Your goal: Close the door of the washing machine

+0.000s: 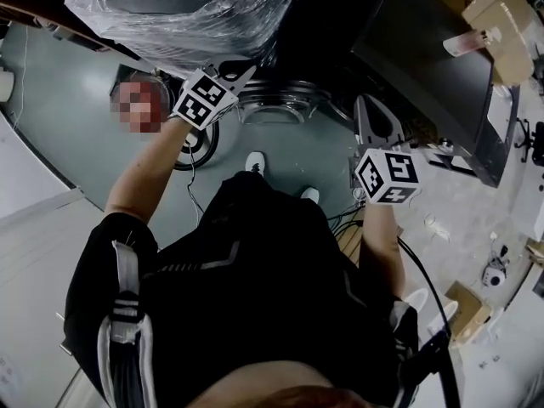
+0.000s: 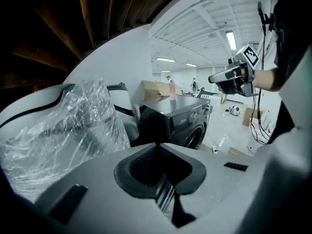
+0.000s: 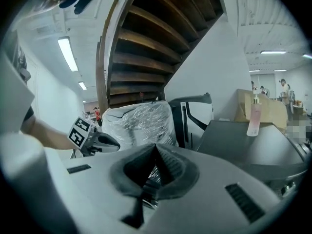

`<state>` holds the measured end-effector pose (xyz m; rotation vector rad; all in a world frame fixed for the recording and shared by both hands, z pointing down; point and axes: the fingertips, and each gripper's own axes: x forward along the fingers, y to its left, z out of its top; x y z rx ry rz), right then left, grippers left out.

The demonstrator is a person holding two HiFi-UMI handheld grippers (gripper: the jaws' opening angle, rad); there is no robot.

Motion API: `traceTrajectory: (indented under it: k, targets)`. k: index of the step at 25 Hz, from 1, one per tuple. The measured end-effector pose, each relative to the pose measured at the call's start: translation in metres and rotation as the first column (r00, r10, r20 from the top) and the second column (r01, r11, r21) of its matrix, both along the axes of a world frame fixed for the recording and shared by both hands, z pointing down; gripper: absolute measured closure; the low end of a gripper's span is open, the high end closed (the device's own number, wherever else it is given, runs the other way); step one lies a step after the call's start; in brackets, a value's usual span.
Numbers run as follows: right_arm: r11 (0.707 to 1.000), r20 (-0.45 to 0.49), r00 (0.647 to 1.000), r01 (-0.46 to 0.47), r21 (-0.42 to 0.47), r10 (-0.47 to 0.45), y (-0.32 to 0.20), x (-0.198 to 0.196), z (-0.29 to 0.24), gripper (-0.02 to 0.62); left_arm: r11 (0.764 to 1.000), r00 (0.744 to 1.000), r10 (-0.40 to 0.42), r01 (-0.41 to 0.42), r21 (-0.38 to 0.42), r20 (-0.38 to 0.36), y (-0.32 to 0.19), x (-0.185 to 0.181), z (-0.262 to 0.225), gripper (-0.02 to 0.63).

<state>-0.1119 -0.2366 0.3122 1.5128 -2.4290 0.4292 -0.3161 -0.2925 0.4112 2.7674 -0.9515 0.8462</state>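
Observation:
The dark washing machine (image 1: 425, 49) stands at the upper right of the head view, and its top (image 3: 248, 145) fills the right of the right gripper view. A round chrome-rimmed door (image 1: 272, 104) stands out from it, beyond the person's shoes. My left gripper (image 1: 244, 75) is shut and empty, just left of the door. My right gripper (image 1: 367, 110) is also shut and empty, to the door's right, near the machine's front. The left gripper view shows the machine's front and porthole (image 2: 197, 134) past the shut left gripper (image 2: 157, 147). Nothing is between the jaws of the right gripper (image 3: 156, 147).
A bulky thing wrapped in clear plastic (image 1: 187, 7) sits left of the machine. A pink bottle (image 3: 255, 113) stands on the machine's top, with cardboard boxes (image 1: 497, 15) behind. Cables (image 1: 425, 228) and small items lie on the floor to the right. A wooden stair (image 3: 156, 43) rises overhead.

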Motion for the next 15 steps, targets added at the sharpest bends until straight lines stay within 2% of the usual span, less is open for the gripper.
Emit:
traceTrajectory:
  k: [4,7,11,15]
  targets:
    - [0.999,-0.003,1.0,0.009,-0.05,-0.009,0.003,-0.023,0.029,0.591,0.997,0.998,0.053,-0.051,-0.063,0.038,-0.005,-0.007,0.043,0.598]
    - [0.996,0.004,1.0,0.001,-0.092,-0.001,0.004,-0.037,0.052,0.591,0.989,0.993,0.092,-0.083,-0.122,0.068,-0.008,-0.013,0.077,0.545]
    - [0.984,0.003,1.0,0.019,-0.177,-0.019,0.012,-0.055,0.086,0.591,0.977,0.98,0.149,-0.125,-0.17,0.133,-0.012,-0.02,0.117,0.532]
    - [0.967,0.003,0.999,0.034,-0.253,-0.035,0.025,-0.07,0.113,0.591,0.955,0.961,0.213,-0.166,-0.245,0.178,-0.012,-0.027,0.164,0.474]
